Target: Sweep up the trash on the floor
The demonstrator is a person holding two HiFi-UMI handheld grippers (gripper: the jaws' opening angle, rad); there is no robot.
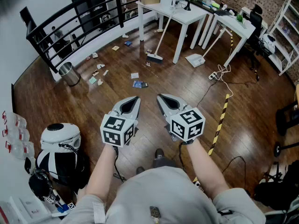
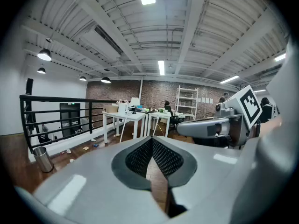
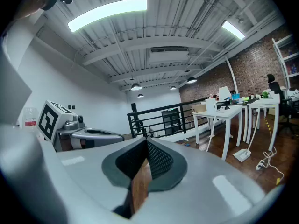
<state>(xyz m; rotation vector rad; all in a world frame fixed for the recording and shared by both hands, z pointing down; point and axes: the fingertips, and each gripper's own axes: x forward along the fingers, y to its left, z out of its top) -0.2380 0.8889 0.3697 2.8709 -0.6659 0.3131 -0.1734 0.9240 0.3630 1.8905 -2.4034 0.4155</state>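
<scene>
Sweeping has not begun. By the metal bin (image 1: 69, 73), paper trash (image 1: 99, 73) lies scattered on the floor (image 1: 56, 108). The left tool (image 1: 131, 104) and right tool (image 1: 166, 101) are closed and empty. The next move is probably to fetch the broom (image 1: 155, 56) and dustpan (image 1: 195, 59) propped at the worktop (image 1: 180, 13).

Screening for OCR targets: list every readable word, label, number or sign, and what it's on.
No text is legible.
Left tool and right tool: cubes carry square marker patterns, no letters.
Green sign over the dark door: too small to read.
Red labels on the clear containers: blurred.
Red-and-white sticker on the wall: too small to read.
</scene>
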